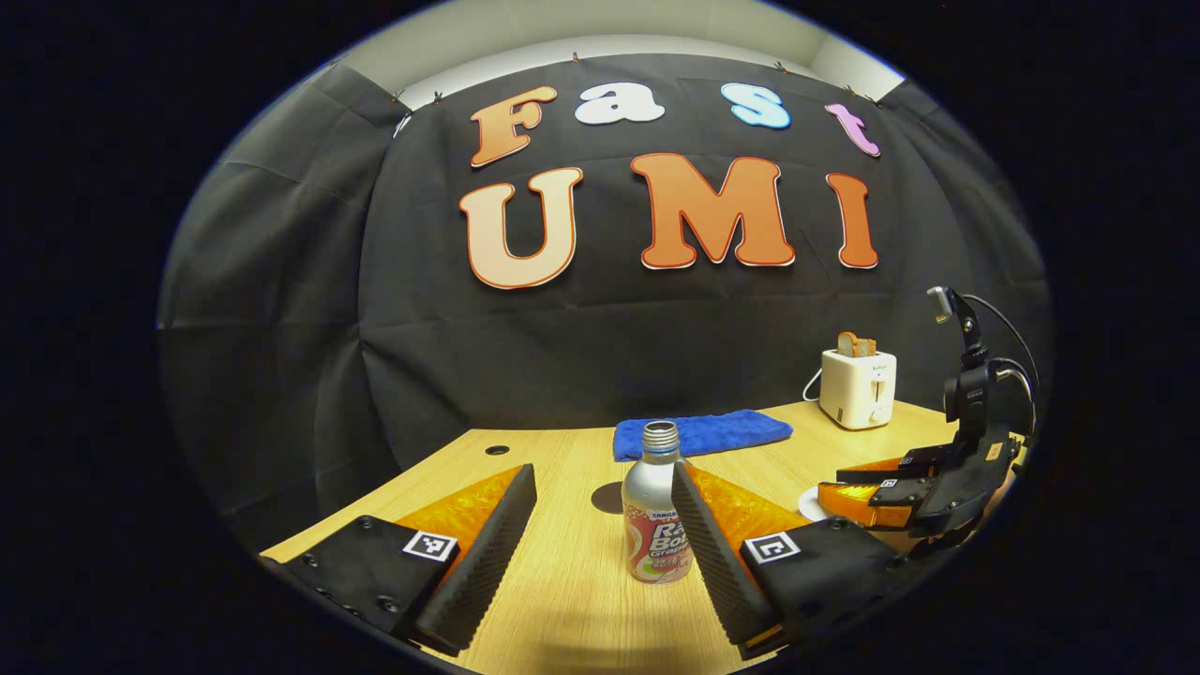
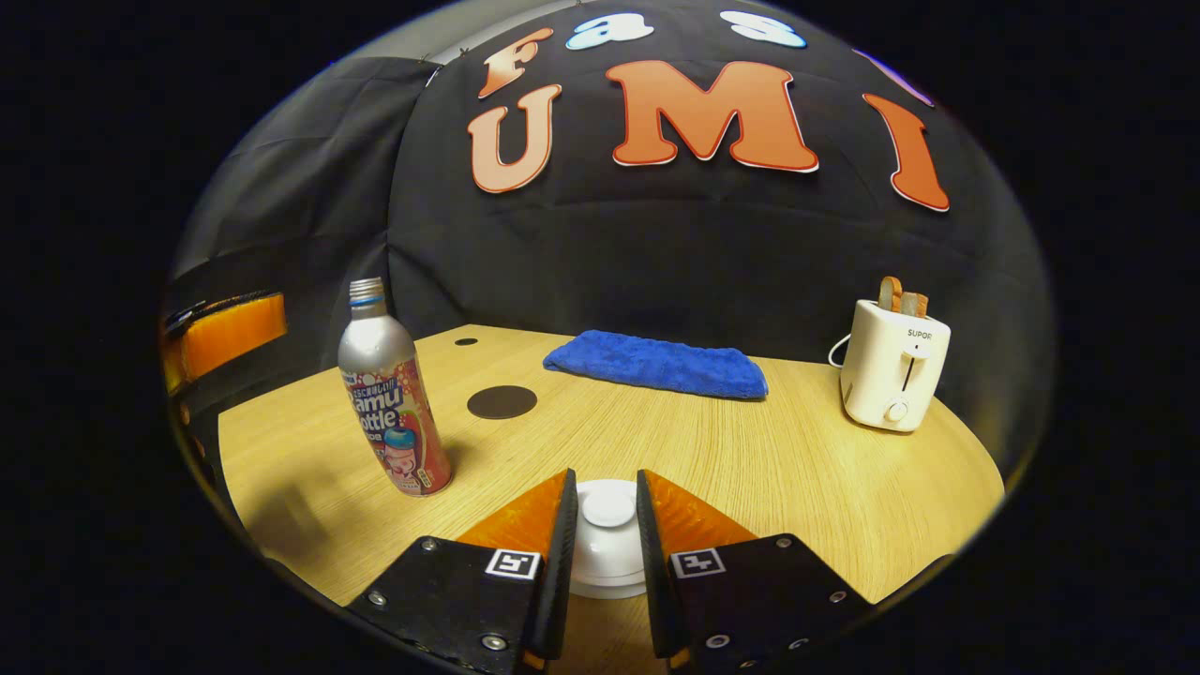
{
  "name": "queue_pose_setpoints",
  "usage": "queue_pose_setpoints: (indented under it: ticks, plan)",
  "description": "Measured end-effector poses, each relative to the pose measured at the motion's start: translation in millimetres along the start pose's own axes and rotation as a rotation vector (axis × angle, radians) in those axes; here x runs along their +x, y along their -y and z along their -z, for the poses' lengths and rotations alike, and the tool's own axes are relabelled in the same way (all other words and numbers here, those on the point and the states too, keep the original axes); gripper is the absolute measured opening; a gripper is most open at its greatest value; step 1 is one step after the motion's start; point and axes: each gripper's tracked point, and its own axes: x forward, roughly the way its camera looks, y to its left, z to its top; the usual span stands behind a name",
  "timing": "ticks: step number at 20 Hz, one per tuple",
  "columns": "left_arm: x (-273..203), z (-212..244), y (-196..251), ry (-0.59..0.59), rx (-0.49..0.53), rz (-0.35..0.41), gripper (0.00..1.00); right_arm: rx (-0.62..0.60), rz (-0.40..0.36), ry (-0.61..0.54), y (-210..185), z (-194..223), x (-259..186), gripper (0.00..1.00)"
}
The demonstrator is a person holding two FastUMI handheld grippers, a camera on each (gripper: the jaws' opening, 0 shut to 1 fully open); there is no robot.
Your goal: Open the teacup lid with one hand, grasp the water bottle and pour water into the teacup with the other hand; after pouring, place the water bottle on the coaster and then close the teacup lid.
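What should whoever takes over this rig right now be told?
Left hand-held gripper: open, its fingers either side of the water bottle, not yet closed on it.
Right hand-held gripper: fingers flank the teacup lid; contact unclear.
Coaster lies bare behind the bottle.
Done: nothing; the lid is on and the bottle stands uncapped.
Left: lift lid, pour, set bottle on coaster, close lid.

Light: bright, even, from overhead — tabletop [image 2: 750, 450] well lit, dark cloth wall soaks it up | Shadows: soft, short, beside the bottle [image 2: 389, 394] and under the toaster [image 2: 891, 375] | Glare: mild sheen on the bottle's metal shoulder | Focus: sharp mid-frame | Distortion: strong fisheye — table edge and wall folds bow toward the rim
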Motion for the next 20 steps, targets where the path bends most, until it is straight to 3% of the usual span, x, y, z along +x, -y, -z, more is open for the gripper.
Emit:
queue_pose_setpoints:
  ticks: [4,5,9,20]
  plan:
    - [1.0,7.0,1.7,-0.016,-0.007,0.005,0.96,-0.032,0.001,0.001,1.1,0.5,-1.6,0.35]
    - [2.1,8.9,2.3,-0.021,-0.006,0.006,0.96,-0.036,0.0,0.003,0.5,0.6,-1.9,0.28]
    - [8.5,16.4,4.8,-0.039,-0.006,0.008,0.96,-0.01,-0.012,-0.002,0.7,0.7,-2.1,0.22]
    - [31.1,54.3,25.4,-0.098,-0.033,0.051,0.95,0.034,-0.007,0.109,14.4,-38.2,-31.7,0.22]
